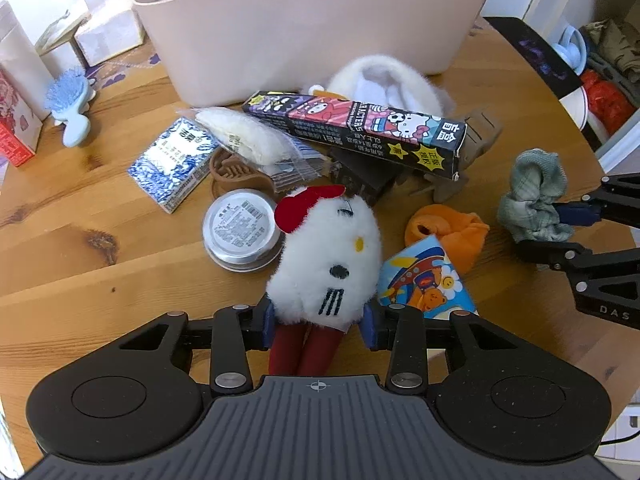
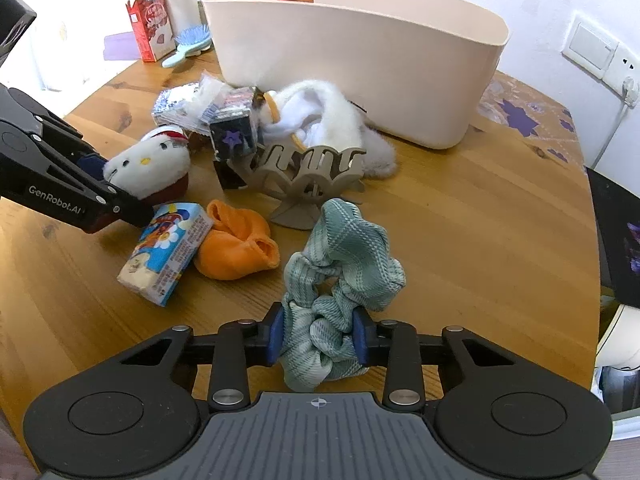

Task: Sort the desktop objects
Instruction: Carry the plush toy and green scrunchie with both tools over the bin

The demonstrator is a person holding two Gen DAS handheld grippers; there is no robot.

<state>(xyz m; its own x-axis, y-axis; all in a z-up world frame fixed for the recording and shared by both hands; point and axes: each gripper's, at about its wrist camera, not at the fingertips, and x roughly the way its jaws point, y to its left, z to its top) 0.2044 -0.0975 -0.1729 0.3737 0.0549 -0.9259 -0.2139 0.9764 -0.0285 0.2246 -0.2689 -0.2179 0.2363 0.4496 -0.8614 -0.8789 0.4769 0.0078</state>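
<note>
Clamping plush cat (image 1: 326, 256) between left gripper (image 1: 318, 322) pads; right gripper (image 2: 318, 336) pinching scrunchie (image 2: 340, 276).

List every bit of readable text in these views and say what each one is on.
"GenRobot.AI": side of the left gripper.
"DAS": body of the right gripper, cut off at the picture's edge.
"ACTERS": long black cartoon box, upside down; its other print is unclear.
Round tin, blue-patterned packet, tissue pack: too small.

A white plush cat (image 1: 324, 248) is wearing a red bow at centre frame; beside it an orange cloth (image 1: 448, 232) is glowing. Lower centre, a pale green plaid scrunchie (image 2: 340, 280) is showing. The beige basket (image 1: 312, 28) is sitting on the honey-brown wooden table (image 1: 80, 248).
</note>
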